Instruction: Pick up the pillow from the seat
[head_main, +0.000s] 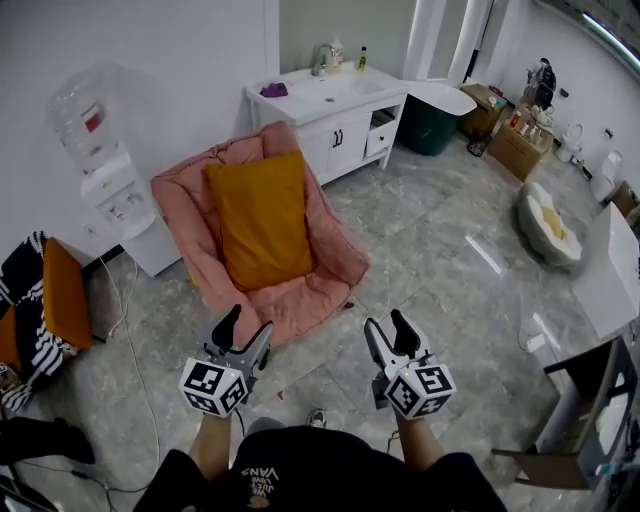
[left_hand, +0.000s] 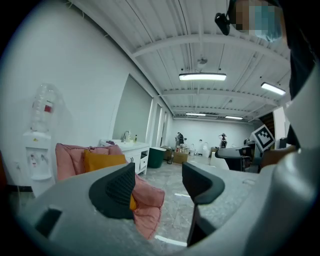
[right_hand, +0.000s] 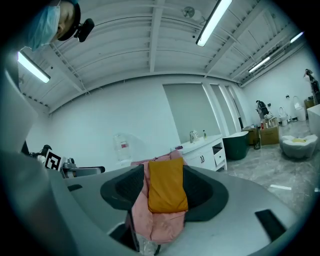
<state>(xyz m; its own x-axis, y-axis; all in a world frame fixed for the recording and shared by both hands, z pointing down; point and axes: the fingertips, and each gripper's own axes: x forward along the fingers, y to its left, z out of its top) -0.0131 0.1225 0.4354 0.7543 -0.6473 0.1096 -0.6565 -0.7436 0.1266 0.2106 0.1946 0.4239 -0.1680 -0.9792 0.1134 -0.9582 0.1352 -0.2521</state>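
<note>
A pink padded seat (head_main: 322, 268) stands on the grey floor (head_main: 440, 280) by the white wall, between a water dispenser (head_main: 112, 190) and a white sink cabinet (head_main: 335, 118). The seat cradles one thing, an orange pillow (head_main: 262, 218). The pillow is a rectangle, taller than wide. It leans against the backrest, its long axis running from the seat's front edge up to the backrest's top edge, and its broad face is turned to the person. A drawer (head_main: 381, 128) stands pulled out at the cabinet's right end (its contents cannot be made out). Beside it a dark green bin (head_main: 428, 128) sits partly under a white tabletop, its inside hidden. A cardboard box (head_main: 516, 152) farther right holds small items too tiny to name.

Low in the head view, the left gripper (head_main: 245, 327) and the right gripper (head_main: 386, 327) hover side by side, well short of the seat's front edge. Both have their fingers spread apart, gripping nothing. In the right gripper view the distant pillow is framed between them.
</note>
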